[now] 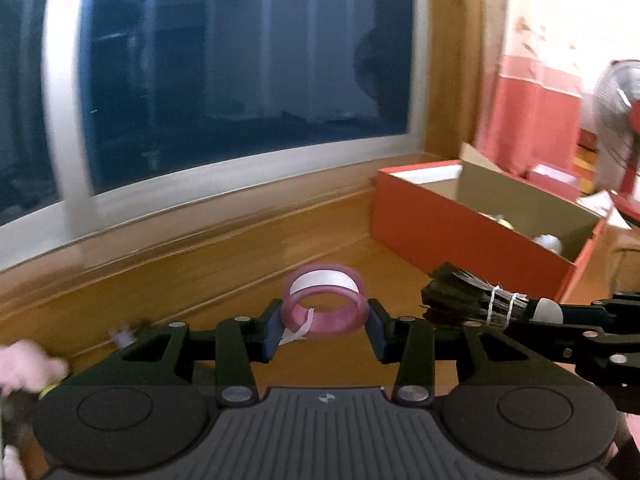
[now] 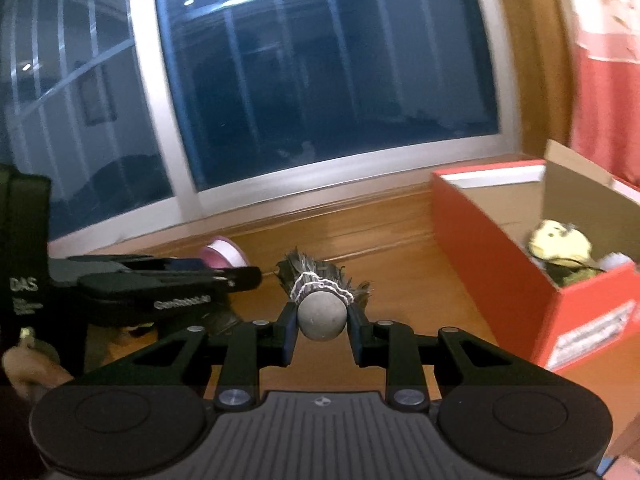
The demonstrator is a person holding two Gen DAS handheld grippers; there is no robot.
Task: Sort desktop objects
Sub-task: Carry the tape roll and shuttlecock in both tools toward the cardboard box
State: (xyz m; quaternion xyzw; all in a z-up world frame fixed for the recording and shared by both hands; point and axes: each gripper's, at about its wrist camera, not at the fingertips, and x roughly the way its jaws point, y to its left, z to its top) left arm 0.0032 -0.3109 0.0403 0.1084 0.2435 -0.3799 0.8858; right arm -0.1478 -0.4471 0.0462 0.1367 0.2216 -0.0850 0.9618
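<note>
My left gripper (image 1: 323, 322) is shut on a pink spool of white tape (image 1: 325, 307), held above the wooden desk (image 1: 200, 296). In the right wrist view the same spool (image 2: 224, 255) shows at the left gripper's tip. My right gripper (image 2: 321, 322) is shut on the grey cork of a black-feathered shuttlecock (image 2: 320, 294). From the left wrist camera that shuttlecock (image 1: 472, 300) appears at the right, feathers pointing left. An open red cardboard box (image 2: 500, 264) stands at the right on the desk, with a yellow and black plush toy (image 2: 560, 248) inside it. The box (image 1: 460, 236) lies ahead and right of the spool.
A large dark window (image 1: 240, 60) with a pale frame runs behind the desk. A red standing fan (image 1: 620, 120) is at the far right beyond the box. A small white object (image 1: 122, 334) lies on the desk at the left. Part of a hand (image 1: 28, 364) shows at the lower left.
</note>
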